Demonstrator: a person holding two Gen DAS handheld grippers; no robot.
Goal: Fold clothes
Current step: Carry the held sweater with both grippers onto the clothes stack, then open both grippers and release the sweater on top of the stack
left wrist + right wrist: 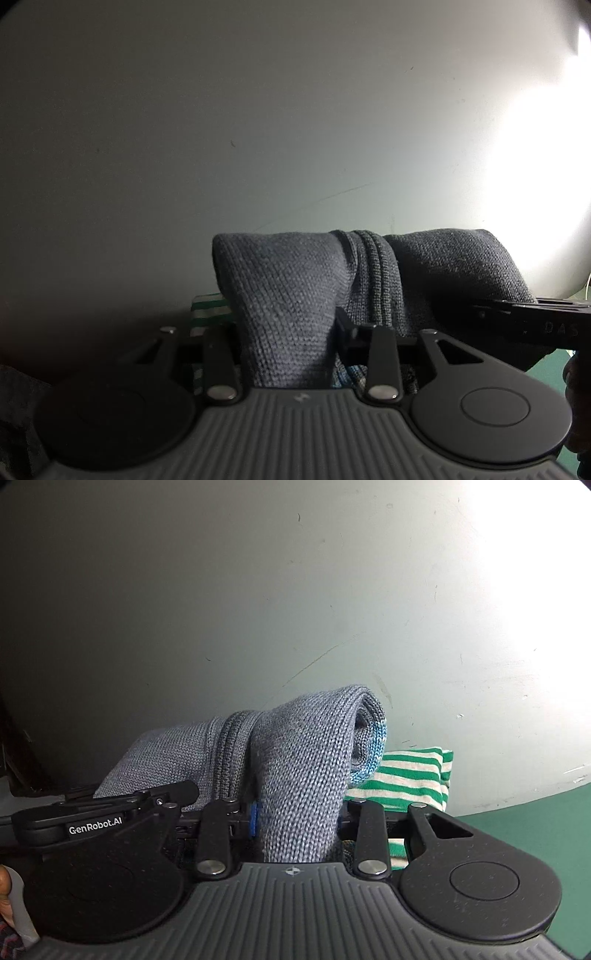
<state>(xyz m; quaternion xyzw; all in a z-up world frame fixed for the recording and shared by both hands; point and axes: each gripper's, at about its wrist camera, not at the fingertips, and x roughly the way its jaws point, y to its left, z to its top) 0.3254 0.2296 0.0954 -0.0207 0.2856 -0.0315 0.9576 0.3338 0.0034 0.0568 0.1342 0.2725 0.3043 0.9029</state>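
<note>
The grey knit garment is held up off the white tabletop, bunched, w/ a ribbed band running down its middle. It sits directly between the fingers of both grippers, not ahead of them. The left gripper is clenched on one thick fold of the knit; the right gripper is clamped on another fold just beside it, w/ a light-blue patch of the same knit seen at the far edge. The cloth's long axis is stretched roughly across from one gripper to the other, so the span between the two grips is short and the grippers are close together; each is seen at the edge of the other's view. Neither is clearly nearer the cloth: both are on it.

How much of the garment hangs below is hidden by the gripper bodies, so the fold state can't be judged; this grasp would fit a lift for spreading out as well as a carry of an already doubled piece.

A green-and-white striped cloth lies just behind and under the knit, on the right gripper's side, apparently touching it. It could get dragged or covered if the knit is lowered there. Beyond it the tabletop is bare and glare-lit; a green floor is seen past the rim.
</note>
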